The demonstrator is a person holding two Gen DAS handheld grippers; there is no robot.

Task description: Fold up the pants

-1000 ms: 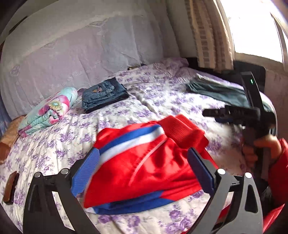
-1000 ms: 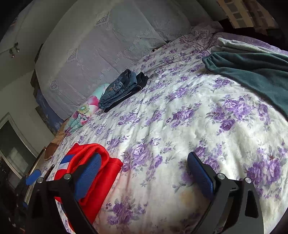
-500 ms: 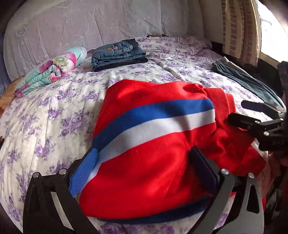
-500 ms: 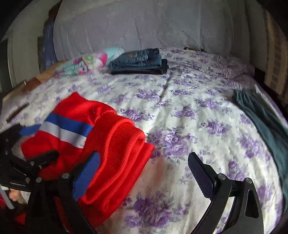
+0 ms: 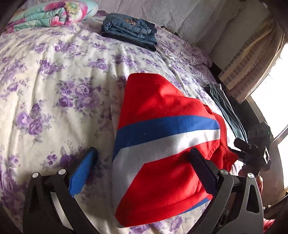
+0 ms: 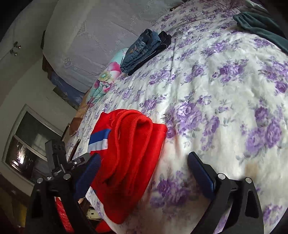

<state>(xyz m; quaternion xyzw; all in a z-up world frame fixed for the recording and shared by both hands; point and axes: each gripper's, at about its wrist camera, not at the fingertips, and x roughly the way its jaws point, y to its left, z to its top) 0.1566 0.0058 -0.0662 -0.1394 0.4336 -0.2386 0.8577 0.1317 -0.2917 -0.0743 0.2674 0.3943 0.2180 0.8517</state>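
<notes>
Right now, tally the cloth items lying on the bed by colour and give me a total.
Red pants: 1
Blue folded jeans: 1
Dark navy folded garment under the jeans: 1
Dark green garment: 1
Floral rolled blanket: 1
Total: 5

Daylight from blown-out window; strong fisheye bending at edges; corners dark, perhaps vignetted.

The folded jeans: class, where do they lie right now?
In the left wrist view, the folded jeans lie at the bed's far end, just right of the floral rolled blanket.
</notes>
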